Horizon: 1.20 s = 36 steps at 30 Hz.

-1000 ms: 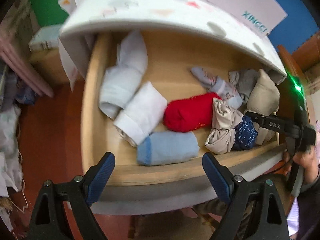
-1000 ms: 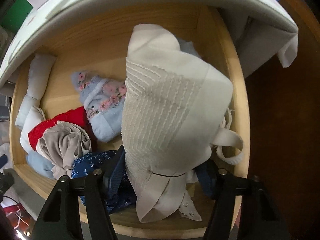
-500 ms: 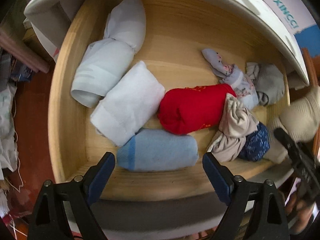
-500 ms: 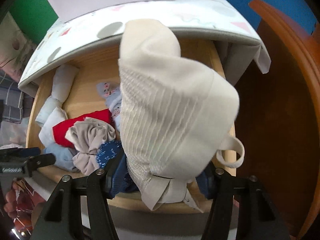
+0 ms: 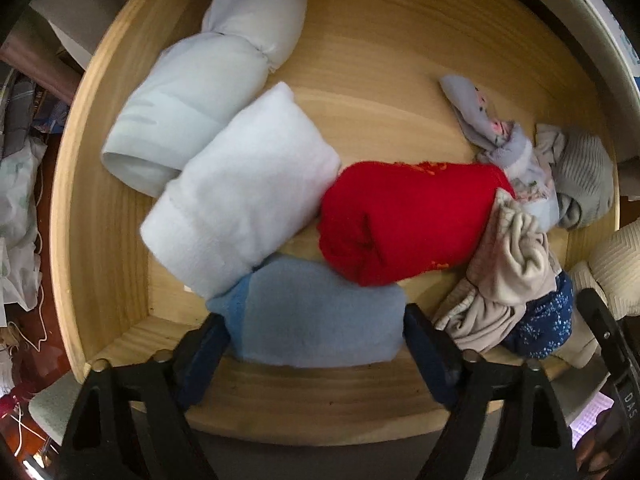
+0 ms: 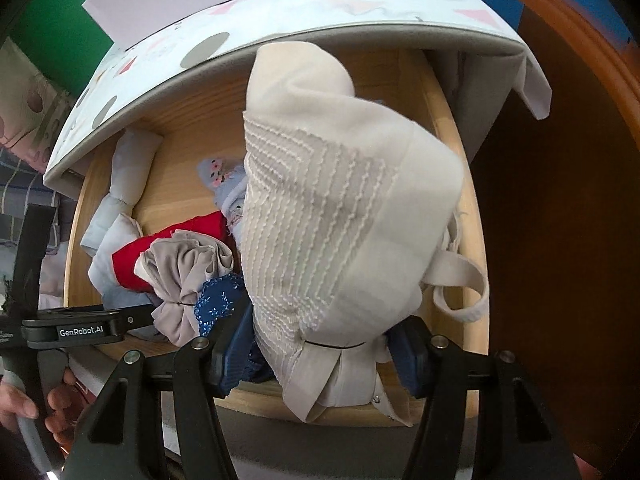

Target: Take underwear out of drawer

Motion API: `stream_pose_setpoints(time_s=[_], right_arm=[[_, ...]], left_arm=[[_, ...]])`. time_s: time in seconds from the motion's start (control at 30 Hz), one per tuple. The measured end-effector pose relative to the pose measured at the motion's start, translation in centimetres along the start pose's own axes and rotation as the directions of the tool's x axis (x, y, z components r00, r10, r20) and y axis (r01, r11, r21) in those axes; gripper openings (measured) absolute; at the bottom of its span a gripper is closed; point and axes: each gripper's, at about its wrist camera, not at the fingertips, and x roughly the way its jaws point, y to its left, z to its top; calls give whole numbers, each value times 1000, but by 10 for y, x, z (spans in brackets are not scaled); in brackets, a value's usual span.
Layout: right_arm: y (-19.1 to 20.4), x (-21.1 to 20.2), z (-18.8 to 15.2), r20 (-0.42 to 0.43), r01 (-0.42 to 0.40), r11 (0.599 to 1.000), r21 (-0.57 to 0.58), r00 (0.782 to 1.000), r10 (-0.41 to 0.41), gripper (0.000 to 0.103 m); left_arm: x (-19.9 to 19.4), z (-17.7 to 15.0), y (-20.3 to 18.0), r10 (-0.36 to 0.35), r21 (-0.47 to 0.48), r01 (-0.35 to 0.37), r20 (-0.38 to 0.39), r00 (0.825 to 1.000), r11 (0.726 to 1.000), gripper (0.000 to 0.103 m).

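The open wooden drawer (image 5: 100, 216) holds several rolled garments. My left gripper (image 5: 316, 348) is open, its fingers on either side of a light blue roll (image 5: 320, 320) at the drawer's front edge. Behind it lie a red roll (image 5: 404, 220), a white roll (image 5: 244, 196) and a pale blue roll (image 5: 200, 92). My right gripper (image 6: 320, 356) is shut on a cream ribbed piece of underwear (image 6: 340, 208) and holds it above the drawer's right end (image 6: 476, 240). The cream piece also shows at the right edge of the left wrist view (image 5: 616, 256).
A beige bundle (image 5: 508, 276), a navy dotted piece (image 5: 548, 324), a floral blue piece (image 5: 488, 132) and a grey piece (image 5: 584, 176) crowd the drawer's right side. A patterned top (image 6: 280, 20) overhangs the drawer. A dark wooden panel (image 6: 560, 240) stands at the right.
My left gripper has moved down into the drawer until its open fingers flank the light blue roll. My right gripper has lifted the cream underwear up out of the drawer.
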Motion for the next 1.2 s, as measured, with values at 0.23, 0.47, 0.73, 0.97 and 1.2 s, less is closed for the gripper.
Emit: stream_pose_setpoints(time_s=[0.23,0.47,0.73,0.97,1.2], right_arm=[[-1,4,-1,-3,-5,1000,21,1000,5,57],[1,6,0,-2,8,999,34,1000,-8,57],[-5,9,-1,3,-7,995,99,1000,7,57],[-17,7,-3,11,-25,989,146,1000,23,57],[-25,6,-3,13,-40,987,156,999,39,57]], left_arm=[[-2,-10,-11,-5,30,3,61,998,1000,62],[-11,-17,-15,-46,26,43,111,993,999,59],[-37,-33,-21,-107,57,97,215,971,994,59],[-85,-50,-34,-111,143,57,404,908,988,59],[-138,-47,-24,-135,177,50,513,847,983,59]])
